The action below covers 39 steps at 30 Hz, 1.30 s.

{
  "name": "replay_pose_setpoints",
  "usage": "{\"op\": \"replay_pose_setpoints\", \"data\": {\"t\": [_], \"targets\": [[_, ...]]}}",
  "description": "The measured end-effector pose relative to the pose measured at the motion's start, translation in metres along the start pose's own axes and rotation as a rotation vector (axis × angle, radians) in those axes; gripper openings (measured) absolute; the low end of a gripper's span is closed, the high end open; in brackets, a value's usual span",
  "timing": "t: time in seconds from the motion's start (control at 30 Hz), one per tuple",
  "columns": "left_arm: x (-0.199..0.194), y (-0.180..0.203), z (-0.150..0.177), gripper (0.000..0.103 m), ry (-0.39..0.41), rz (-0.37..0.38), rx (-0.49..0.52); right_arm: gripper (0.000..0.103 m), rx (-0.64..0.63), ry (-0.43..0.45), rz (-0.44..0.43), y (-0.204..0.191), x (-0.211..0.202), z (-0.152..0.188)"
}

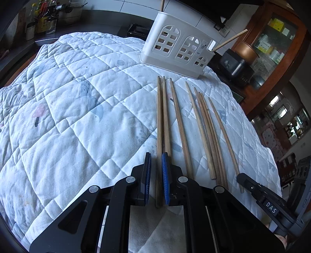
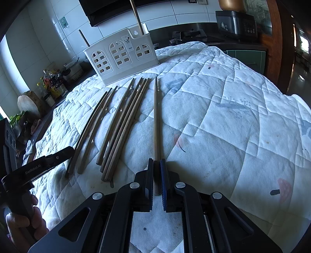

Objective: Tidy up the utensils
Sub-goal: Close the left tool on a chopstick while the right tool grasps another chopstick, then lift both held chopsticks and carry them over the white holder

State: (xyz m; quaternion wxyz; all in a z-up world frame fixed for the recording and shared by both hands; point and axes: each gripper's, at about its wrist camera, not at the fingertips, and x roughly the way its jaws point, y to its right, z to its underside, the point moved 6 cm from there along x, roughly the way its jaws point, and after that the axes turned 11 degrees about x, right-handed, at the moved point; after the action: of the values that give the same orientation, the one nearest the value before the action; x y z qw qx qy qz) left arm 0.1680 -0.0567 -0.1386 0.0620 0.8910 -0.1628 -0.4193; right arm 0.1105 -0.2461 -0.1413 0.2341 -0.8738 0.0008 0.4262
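Several wooden chopsticks (image 1: 181, 126) lie side by side on a quilted cloth (image 1: 77, 97), tips toward a white perforated utensil holder (image 1: 175, 48) (image 2: 120, 56). Two chopsticks (image 2: 137, 17) stand in the holder. My left gripper (image 1: 157, 154) straddles the leftmost chopstick (image 1: 159, 116). The stick lies against the right blue pad, and a strip of cloth shows at the left pad. My right gripper (image 2: 157, 160) is shut on the rightmost chopstick (image 2: 156, 116), which runs straight ahead along the cloth. Each gripper shows at the edge of the other's view: the right gripper (image 1: 241, 176) and the left gripper (image 2: 71, 149).
A hand (image 2: 23, 223) holds the left gripper's handle. Behind the cloth a dark counter carries bottles (image 1: 42, 21) and a black rice cooker (image 1: 233, 64). A wooden glass-front cabinet (image 1: 272, 39) stands at the right. Wide bare cloth lies left of the chopsticks.
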Motion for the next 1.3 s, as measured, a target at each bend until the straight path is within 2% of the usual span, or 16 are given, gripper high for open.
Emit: {"op": "replay_pose_setpoints", "data": {"t": [0.2,0.37,0.43,0.63,0.77,0.97,1.07,1.2,1.3], "targets": [[0.004,0.009,-0.002,0.012,-0.028,-0.028,0.073,0.007,-0.007,0.000,0.008,0.000,0.000,0.000],[0.010,0.019,-0.002,0.013,-0.044,-0.122,0.161,0.007,-0.017,0.000,0.018,-0.001,0.001,0.000],[0.011,0.019,-0.004,0.013,-0.038,-0.125,0.160,0.007,-0.022,0.001,0.023,-0.003,0.001,0.000],[0.012,0.020,-0.007,0.006,-0.035,-0.152,0.190,0.007,-0.040,0.006,0.033,-0.004,0.001,0.001],[-0.002,0.022,-0.007,0.005,-0.002,-0.144,0.211,0.007,-0.052,0.028,0.034,-0.005,-0.007,0.000],[-0.040,0.023,-0.023,0.005,0.091,-0.110,0.233,0.007,-0.100,0.130,0.031,-0.016,-0.040,-0.012],[-0.058,0.024,-0.034,0.005,0.127,-0.077,0.238,0.007,-0.122,0.185,0.013,-0.024,-0.062,-0.028],[-0.080,0.026,-0.053,0.005,0.184,-0.073,0.275,0.007,-0.177,0.256,-0.001,-0.039,-0.089,-0.054],[-0.087,0.025,-0.064,0.005,0.198,-0.038,0.272,0.007,-0.218,0.259,-0.017,-0.051,-0.100,-0.074]]}}
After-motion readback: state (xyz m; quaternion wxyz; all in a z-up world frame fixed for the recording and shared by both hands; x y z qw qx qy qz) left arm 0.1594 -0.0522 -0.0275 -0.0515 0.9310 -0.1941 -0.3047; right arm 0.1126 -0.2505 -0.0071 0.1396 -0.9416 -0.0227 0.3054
